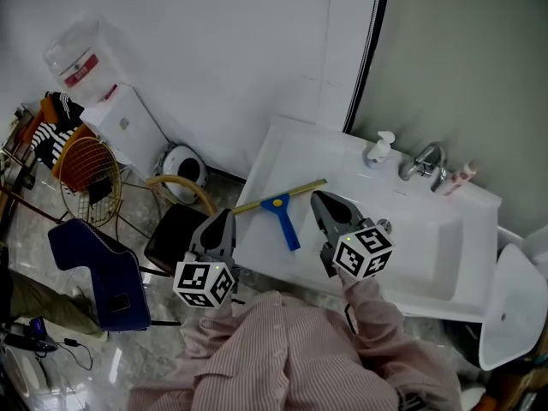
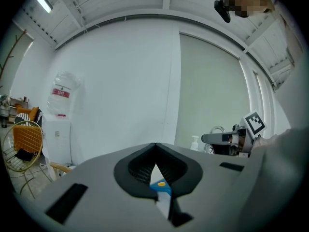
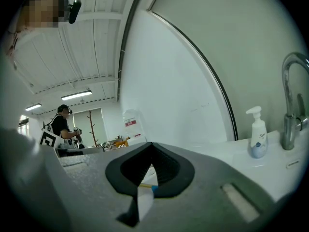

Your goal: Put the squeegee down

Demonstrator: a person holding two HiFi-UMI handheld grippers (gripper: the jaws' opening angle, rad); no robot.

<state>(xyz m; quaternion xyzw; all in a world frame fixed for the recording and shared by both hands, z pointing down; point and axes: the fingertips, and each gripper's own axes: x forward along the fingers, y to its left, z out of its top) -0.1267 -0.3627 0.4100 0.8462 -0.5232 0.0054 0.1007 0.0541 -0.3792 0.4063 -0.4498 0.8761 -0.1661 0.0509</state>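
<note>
The squeegee [image 1: 282,215], with a blue handle and a yellow-edged blade, lies flat on the white counter [image 1: 282,157] left of the basin. Neither gripper touches it. My left gripper [image 1: 224,218] hangs off the counter's left edge, its jaws shut with nothing in them. My right gripper [image 1: 321,199] is just right of the squeegee handle, above the counter, also shut and empty. In the left gripper view a bit of the blue handle [image 2: 160,185] shows below the joined tips of my left gripper [image 2: 155,145]. The right gripper view shows the same past my right gripper [image 3: 151,144].
A soap dispenser [image 1: 378,148], a faucet [image 1: 424,161] and a pink tube [image 1: 461,176] stand along the back of the sink [image 1: 475,281]. On the floor to the left are a water cooler [image 1: 120,118], a wire basket [image 1: 86,168] and a dark blue chair [image 1: 103,272].
</note>
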